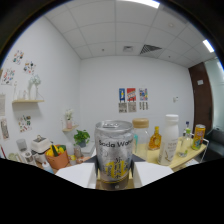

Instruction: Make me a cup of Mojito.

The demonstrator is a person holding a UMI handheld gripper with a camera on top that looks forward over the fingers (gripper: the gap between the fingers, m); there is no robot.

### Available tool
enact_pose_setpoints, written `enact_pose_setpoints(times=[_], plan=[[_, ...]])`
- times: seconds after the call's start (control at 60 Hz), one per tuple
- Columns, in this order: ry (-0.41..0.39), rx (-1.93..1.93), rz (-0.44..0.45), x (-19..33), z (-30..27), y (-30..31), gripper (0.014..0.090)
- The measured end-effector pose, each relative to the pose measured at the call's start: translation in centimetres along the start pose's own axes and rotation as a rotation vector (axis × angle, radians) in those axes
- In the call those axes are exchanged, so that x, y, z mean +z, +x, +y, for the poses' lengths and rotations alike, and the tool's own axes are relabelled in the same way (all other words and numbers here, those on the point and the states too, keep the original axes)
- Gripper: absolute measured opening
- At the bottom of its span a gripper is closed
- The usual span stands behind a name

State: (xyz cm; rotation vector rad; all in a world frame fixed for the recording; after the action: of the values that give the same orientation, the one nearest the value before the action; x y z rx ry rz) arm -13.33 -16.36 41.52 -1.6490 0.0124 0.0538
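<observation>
Gripping a silver can (114,150) between them, the jaws press on its two sides, one dark finger (94,167) showing at its left and the other at its right. The can stands upright, lifted in front of the camera, and its label reads "Soda Wa", the rest curving out of sight; below that sits a yellow and dark design whose small writing cannot be read. Beyond the can, a wooden tabletop (192,157) carries a tall white bottle (170,137), a small amber bottle (155,138), a clear jar with a wooden lid (140,131) and a yellow-and-green can (198,136) whose lettering is too small to make out. To the left stand a potted green plant (81,138) and an orange pot (57,159). Three posters (132,100) hang on the far wall, their text illegible.
</observation>
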Motion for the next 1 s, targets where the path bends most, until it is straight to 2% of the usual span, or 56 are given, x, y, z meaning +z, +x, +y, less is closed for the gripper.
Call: enact_pose_setpoints(times=[0.1, 0.2, 0.317, 0.5, 0.7, 1.0], plan=[[-0.012, 0.004, 0.0, -2.5, 2.9, 1.5, 0.0506], [-0.07, 0.055, 0.004, -3.9, 7.9, 3.5, 0.0503], [-0.142, 0.116, 0.025, -4.4, 14.1, 5.3, 0.0505], [-0.198, 0.311, 0.052, -4.6, 21.0, 7.5, 0.0504], [-0.173, 0.758, 0.028, -4.0, 22.7, 8.7, 0.0504], [-0.079, 1.38, -0.065, -2.5, 20.0, 9.9, 0.0505]])
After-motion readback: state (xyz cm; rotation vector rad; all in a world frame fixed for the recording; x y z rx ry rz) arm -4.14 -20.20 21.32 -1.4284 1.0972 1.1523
